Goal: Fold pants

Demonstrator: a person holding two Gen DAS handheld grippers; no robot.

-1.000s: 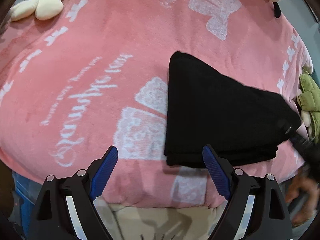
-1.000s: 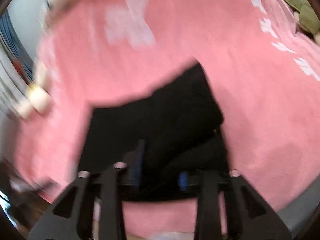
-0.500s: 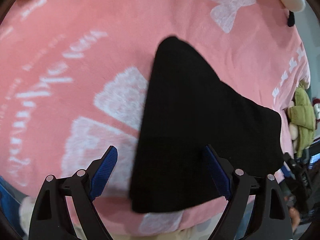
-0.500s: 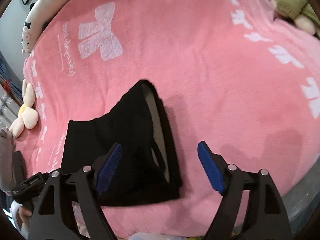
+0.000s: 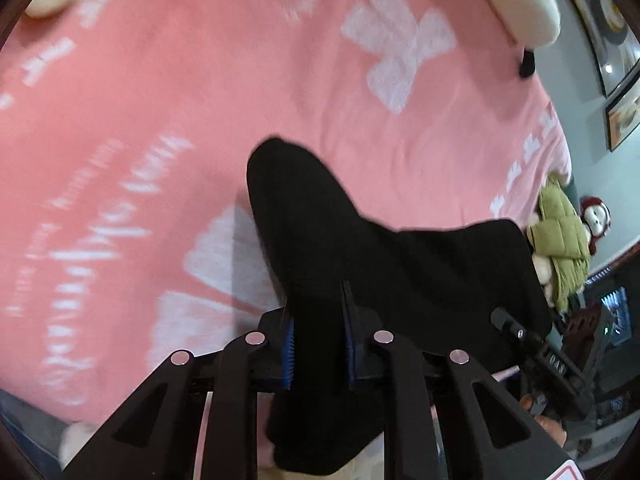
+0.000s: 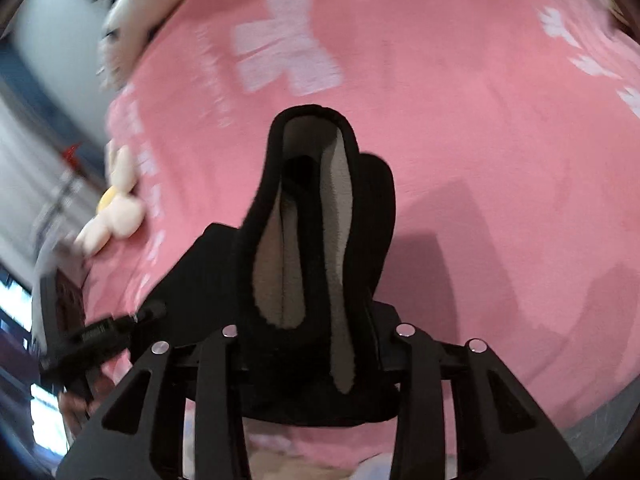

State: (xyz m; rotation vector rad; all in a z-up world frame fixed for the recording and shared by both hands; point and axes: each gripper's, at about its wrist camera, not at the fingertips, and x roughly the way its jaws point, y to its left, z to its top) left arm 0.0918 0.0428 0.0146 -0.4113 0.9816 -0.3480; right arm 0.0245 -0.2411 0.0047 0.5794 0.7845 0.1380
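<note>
Pants (image 5: 400,264), one black pair, pinched by two hand-held grippers: left (image 5: 319,346), right (image 6: 316,344), over one pink blanket (image 5: 200,100).

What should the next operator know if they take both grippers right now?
Left gripper: shut on the near edge of the black pants.
Right gripper: shut on the pants' other end, where the grey lining shows.
Pants: already folded into a compact bundle, held at the near edge of the pink blanket, partly raised off it.
Done: the main folds.
Left: probably one last fold or setting the bundle down flat, then release. The views are motion-blurred, so check the grip first.
</note>
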